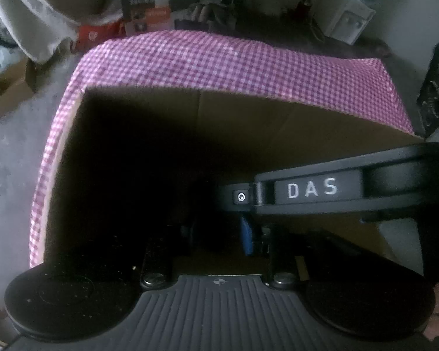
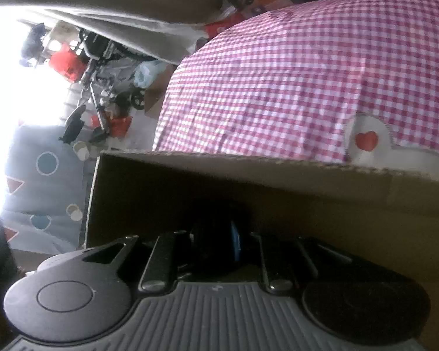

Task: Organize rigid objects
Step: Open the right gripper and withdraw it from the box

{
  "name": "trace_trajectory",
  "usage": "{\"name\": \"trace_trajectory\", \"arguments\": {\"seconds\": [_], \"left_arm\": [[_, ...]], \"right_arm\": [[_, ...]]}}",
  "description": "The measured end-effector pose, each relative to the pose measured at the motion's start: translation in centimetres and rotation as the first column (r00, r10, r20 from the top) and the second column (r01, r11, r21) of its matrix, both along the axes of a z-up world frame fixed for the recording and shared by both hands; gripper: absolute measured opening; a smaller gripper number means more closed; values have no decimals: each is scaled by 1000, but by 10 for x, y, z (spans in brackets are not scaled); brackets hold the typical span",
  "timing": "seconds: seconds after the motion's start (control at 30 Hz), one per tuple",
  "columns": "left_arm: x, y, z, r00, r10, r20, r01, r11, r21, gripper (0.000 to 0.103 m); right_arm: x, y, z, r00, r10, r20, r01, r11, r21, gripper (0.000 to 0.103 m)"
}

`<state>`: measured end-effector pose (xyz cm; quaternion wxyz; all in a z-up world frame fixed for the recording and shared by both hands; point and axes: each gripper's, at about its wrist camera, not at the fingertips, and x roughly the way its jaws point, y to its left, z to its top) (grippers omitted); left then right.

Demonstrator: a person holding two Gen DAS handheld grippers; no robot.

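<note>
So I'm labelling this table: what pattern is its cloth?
Pink-and-white gingham check on the tablecloth, clearest in the right wrist view.

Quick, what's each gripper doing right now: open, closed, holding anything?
Left tongs: cannot be told, too dark inside the cardboard box.
Right tongs: closed, apparently on a dark object with a blue edge.

Left tool [image 1: 219, 234]: black, ribbed grey base plate, two round side discs, two silver screws. Right tool [image 2: 216, 245]: same build, blue pad; its arm lettered "DAS" in white.
</note>
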<state>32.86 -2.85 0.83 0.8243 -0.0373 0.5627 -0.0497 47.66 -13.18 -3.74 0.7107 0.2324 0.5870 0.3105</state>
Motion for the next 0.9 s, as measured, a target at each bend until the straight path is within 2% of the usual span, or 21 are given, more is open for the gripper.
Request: {"name": "trace_trajectory", "arguments": {"seconds": [0.2,0.37,0.43,0.5,0.53,0.6,0.63,0.7,0.73,0.77,0.83,0.9], "left_arm": [[-6,-4,14,998,-8,65,8,1000,3,34],[-31,-6,41,988,-5,151,1,1000,23,42],[-47,-6,56,979,-6,205,1,1000,22,48],[-63,-6,70,967,-5,256,3,1000,8,61],[-73,-6,78,957,3,289,-1,1000,-7,64],[-94,-6,91,936,12,352,0,999,-34,77],[-105,-6,97,925,16,379,2,999,-47,80],[-125,-8,105,906,17,422,12,998,-66,85],[-134,-11,108,898,14,439,19,997,-70,87],[-142,-13,111,891,9,453,25,997,-69,89],[-160,-18,114,875,-12,483,31,999,-30,90],[-178,-26,115,854,-31,519,18,999,30,90]], "right_arm": [[-2,-13,9,999,-25,30,26,1000,-14,20],[-27,-34,48,991,-29,129,29,1000,6,20],[-44,-43,67,983,-27,180,27,1000,3,20],[-64,-52,88,970,-32,240,30,999,11,21],[-75,-58,100,961,-37,273,35,999,13,21],[-99,-71,122,942,-52,330,44,999,30,21],[-109,-77,130,933,-59,355,47,998,41,22],[-134,-89,148,911,-77,406,55,996,65,25],[-144,-93,155,901,-84,426,58,996,75,32],[-156,-96,162,889,-94,449,64,995,81,43],[-182,-104,174,858,-104,504,74,994,79,57],[-207,-109,183,826,-107,554,84,994,67,60]]}}
